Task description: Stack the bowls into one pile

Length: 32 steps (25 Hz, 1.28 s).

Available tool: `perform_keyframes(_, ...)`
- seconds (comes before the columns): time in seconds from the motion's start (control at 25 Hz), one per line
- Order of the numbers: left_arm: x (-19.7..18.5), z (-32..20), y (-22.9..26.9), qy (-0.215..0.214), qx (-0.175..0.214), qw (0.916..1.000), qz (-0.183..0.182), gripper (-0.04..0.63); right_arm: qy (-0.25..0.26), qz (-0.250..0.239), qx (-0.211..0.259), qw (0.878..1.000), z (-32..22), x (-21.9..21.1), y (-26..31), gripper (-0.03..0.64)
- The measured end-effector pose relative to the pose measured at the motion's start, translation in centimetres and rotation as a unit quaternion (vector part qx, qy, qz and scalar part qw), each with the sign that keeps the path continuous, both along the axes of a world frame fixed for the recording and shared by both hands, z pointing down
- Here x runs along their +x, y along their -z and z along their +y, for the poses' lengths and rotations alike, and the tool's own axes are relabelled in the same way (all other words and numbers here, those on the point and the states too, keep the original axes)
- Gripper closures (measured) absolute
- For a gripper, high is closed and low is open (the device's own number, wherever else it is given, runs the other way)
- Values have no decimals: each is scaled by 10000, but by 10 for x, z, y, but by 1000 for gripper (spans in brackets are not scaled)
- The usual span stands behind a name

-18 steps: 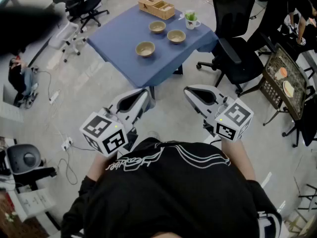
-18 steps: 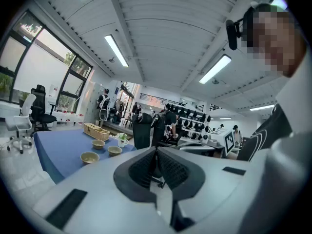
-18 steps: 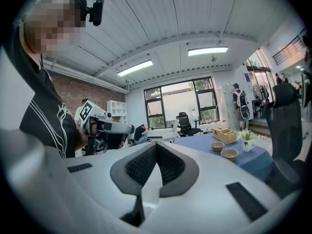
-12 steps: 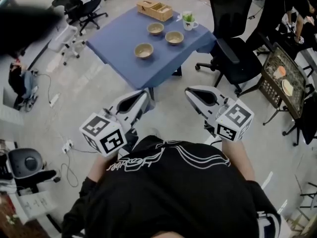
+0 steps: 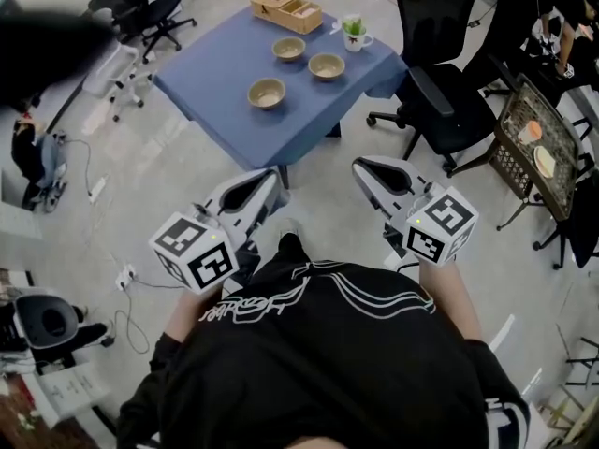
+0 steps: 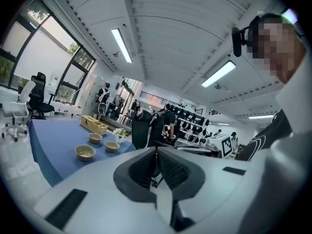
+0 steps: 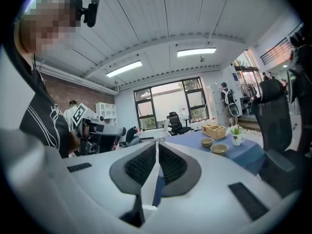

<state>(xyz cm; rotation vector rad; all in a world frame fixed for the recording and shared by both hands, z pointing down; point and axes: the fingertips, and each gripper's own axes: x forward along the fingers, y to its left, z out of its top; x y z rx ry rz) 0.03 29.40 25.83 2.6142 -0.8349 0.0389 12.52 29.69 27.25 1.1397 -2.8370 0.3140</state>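
**Separately placed bowls [image 5: 267, 93], left gripper [image 5: 270, 178] and right gripper [image 5: 363, 168] both closed on nothing**

Three tan bowls sat apart on the blue table [image 5: 215, 92], none stacked and none touching. All were upright and looked empty. The near bowl [image 5: 267, 93] sat toward the table's middle. The far bowl [image 5: 289, 49] and the right bowl [image 5: 327, 65] sat beyond it, near each other. A wooden box [image 5: 286, 12] lay at the far edge, just behind the far bowl. A white mug [image 5: 354, 33] with a green plant in it stood at the far right corner, beside the right bowl. A black office chair [image 5: 440, 92] stood just right of the table, on the grey floor [image 5: 140, 185].

Both grippers were held in front of the person [image 5: 318, 363], well short of the table's near edge, left and right side by side and apart. Each pointed roughly level toward the table.

In the left gripper view the jaws met at the tips with nothing between them [image 6: 156, 152]. The three bowls [image 6: 85, 152] showed far off to the left, with the box [image 6: 94, 125] behind them.

In the right gripper view the jaws were also pressed together and empty [image 7: 157, 147]. Two bowls [image 7: 219, 148] showed far off on the right of that view, with the mug [image 7: 237, 136] beside them.
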Motion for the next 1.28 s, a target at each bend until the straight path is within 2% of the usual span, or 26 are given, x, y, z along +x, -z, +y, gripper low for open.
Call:
perform_keyframes(0.12,1,-21,-9,8,-70,10000,-5,564,28,9,-156,9999,-19,1,-12,574)
perform_keyframes(0.28,-3,-54,-18,3,-216,9998,-2,563,19,87,-360,9993,-47,-5,-25,477)
perform_keyframes(0.64,-15,-149,-43,-133,-510,9986,-63,565,-382,126,-622,9973,-140,-5,-50,411)
perform_keyframes(0.96,-31,-246,-64,-288,-625,9974,-234,563,-840,149,-919,9921,-227,-7,-70,388)
perform_keyframes(1.28,-43,-314,-86,-450,-746,9956,-356,563,-1243,352,-1200,9843,-291,-7,-94,387)
